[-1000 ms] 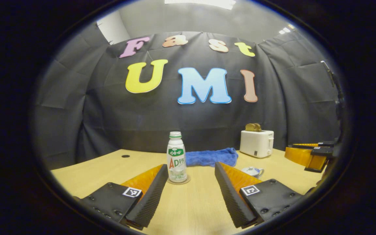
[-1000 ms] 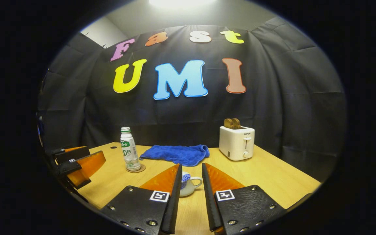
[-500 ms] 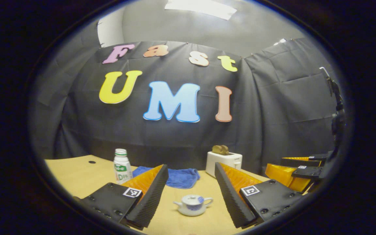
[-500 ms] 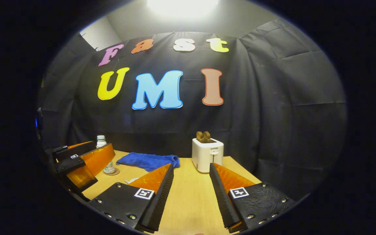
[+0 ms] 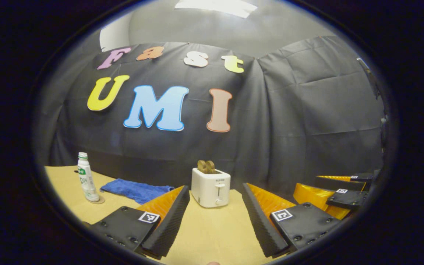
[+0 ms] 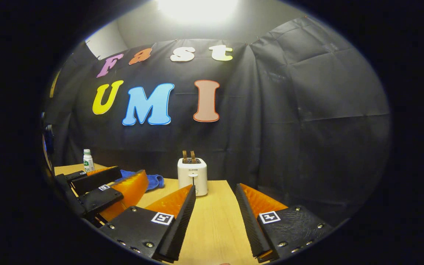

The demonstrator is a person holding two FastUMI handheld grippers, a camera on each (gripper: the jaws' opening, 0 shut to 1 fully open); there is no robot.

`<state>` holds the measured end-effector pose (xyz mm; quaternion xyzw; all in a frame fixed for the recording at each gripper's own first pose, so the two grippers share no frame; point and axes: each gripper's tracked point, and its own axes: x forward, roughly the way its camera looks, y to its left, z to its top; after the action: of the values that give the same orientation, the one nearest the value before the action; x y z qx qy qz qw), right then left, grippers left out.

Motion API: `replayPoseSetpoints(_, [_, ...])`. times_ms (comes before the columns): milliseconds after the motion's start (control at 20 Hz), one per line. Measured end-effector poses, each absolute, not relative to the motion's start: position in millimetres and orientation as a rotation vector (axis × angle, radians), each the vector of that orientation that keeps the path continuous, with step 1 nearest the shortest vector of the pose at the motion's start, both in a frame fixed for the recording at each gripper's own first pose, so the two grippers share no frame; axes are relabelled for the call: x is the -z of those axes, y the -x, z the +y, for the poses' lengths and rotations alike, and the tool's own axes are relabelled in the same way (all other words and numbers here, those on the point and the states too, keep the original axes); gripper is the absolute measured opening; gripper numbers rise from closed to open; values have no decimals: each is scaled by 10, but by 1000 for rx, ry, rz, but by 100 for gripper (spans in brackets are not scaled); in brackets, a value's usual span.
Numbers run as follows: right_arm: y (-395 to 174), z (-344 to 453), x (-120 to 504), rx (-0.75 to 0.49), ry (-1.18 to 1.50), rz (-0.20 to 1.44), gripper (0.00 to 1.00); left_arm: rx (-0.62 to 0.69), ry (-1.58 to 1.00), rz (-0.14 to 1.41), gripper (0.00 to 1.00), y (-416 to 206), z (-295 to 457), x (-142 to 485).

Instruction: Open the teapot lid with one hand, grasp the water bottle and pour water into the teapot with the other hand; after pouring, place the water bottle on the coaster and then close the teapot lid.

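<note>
A white water bottle [image 5: 85, 178] with a green label stands upright on a round coaster [image 5: 98, 200] at the far left of the wooden table in the left gripper view; its top [image 6: 87, 159] peeks over the other gripper in the right gripper view. My left gripper [image 5: 215, 208] is open above the table with nothing between its fingers. My right gripper [image 6: 215, 204] is open too, also holding nothing. The left gripper [image 6: 105, 187] appears at the left of the right gripper view, and the right gripper [image 5: 339, 195] at the right of the left gripper view.
A white toaster [image 5: 211, 187] [image 6: 193, 176] with bread slices in its slots stands ahead near the table's back edge. A blue cloth [image 5: 134, 189] [image 6: 155, 180] lies between toaster and bottle. The table's right edge [image 6: 236, 213] runs close beside my right gripper.
Both views have swung to the right: the bottle has slid to the far left and the teapot has passed out of both views. The right gripper opened from nearly shut a second ago.
</note>
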<state>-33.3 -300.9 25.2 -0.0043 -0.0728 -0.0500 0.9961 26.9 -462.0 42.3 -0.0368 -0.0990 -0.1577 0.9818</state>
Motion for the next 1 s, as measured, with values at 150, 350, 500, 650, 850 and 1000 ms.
replayPoseSetpoints(150, [248,-3270,-177,76,-18,-159,69,264,94,-210,97,-336,-4859,-317])
replayPoseSetpoints(350, [129,-3472,-154,26,-49,-239,71,173,111,-159,99,-499,-4961,27])
replayPoseSetpoints(500, [11,-3638,20,43,-27,-226,72,119,90,-134,99,-556,-4991,228])
replayPoseSetpoints(650, [-15,-3735,11,49,-10,-268,72,128,89,-122,100,-573,-5117,314])
replayPoseSetpoints(850, [-149,-3838,204,54,-69,-207,75,121,8,-85,99,-583,-5206,445])
replayPoseSetpoints(1000, [-207,-3893,275,59,-51,-206,75,91,2,-98,100,-556,-5160,420])
